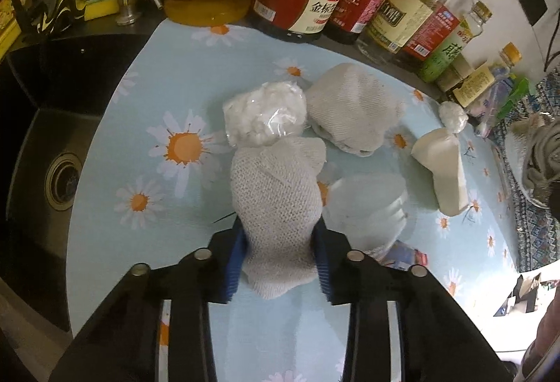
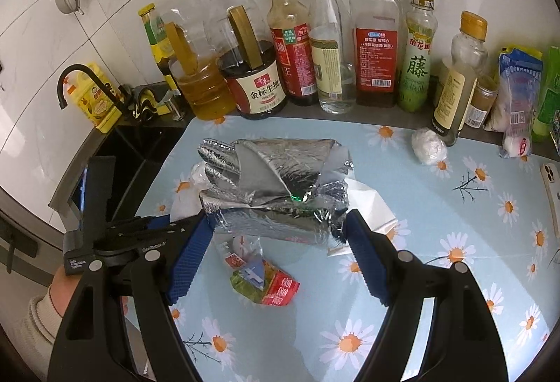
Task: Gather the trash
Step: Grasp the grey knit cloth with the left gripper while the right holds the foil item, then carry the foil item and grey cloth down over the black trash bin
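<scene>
In the left wrist view, the left gripper (image 1: 280, 242) is clamped on a crumpled paper towel (image 1: 276, 193), pinched between its blue pads over the daisy-print mat (image 1: 140, 123). At 12 o'clock from it lie a plastic-wrapped wad (image 1: 262, 116) and a second paper wad (image 1: 350, 109). In the right wrist view, the right gripper (image 2: 276, 235) grasps a silver foil bag (image 2: 276, 182); a red-green wrapper (image 2: 266, 280) lies at 6 o'clock beneath it. Bottles (image 2: 374, 32) line the mat's far edge.
</scene>
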Action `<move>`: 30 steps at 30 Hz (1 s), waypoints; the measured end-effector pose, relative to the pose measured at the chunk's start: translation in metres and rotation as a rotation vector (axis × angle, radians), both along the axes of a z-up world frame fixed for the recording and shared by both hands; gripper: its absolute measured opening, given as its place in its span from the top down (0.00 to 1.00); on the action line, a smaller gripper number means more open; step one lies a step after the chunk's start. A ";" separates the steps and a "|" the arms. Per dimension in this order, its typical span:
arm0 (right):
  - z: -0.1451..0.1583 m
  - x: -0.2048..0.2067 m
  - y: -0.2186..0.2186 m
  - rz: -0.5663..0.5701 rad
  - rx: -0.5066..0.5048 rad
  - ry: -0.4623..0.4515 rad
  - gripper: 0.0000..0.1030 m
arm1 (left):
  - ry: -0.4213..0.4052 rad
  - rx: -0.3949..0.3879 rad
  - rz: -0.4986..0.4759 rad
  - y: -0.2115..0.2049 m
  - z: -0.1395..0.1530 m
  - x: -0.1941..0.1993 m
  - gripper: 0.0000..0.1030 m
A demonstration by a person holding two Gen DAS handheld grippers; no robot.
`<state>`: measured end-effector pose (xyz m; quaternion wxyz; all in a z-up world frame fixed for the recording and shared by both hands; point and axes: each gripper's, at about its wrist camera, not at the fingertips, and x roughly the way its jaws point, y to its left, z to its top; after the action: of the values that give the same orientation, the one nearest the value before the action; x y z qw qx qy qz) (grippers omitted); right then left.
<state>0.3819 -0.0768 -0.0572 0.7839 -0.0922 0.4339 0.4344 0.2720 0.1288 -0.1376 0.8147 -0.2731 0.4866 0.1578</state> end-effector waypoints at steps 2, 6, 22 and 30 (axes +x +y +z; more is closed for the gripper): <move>0.000 -0.002 -0.001 0.000 0.002 0.002 0.25 | -0.011 0.004 -0.006 -0.002 0.004 -0.002 0.70; 0.002 -0.006 -0.002 0.003 0.009 0.001 0.25 | -0.035 0.006 -0.010 -0.006 0.014 -0.010 0.72; -0.005 -0.055 -0.010 0.035 -0.002 0.010 0.25 | -0.082 0.020 -0.020 -0.038 0.046 -0.074 0.72; -0.012 -0.088 -0.017 0.045 -0.014 0.021 0.25 | -0.101 0.022 -0.043 -0.058 0.057 -0.109 0.72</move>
<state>0.2940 -0.0936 -0.0687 0.7686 -0.1031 0.4430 0.4499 0.1628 0.0713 -0.0804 0.8443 -0.2612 0.4490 0.1316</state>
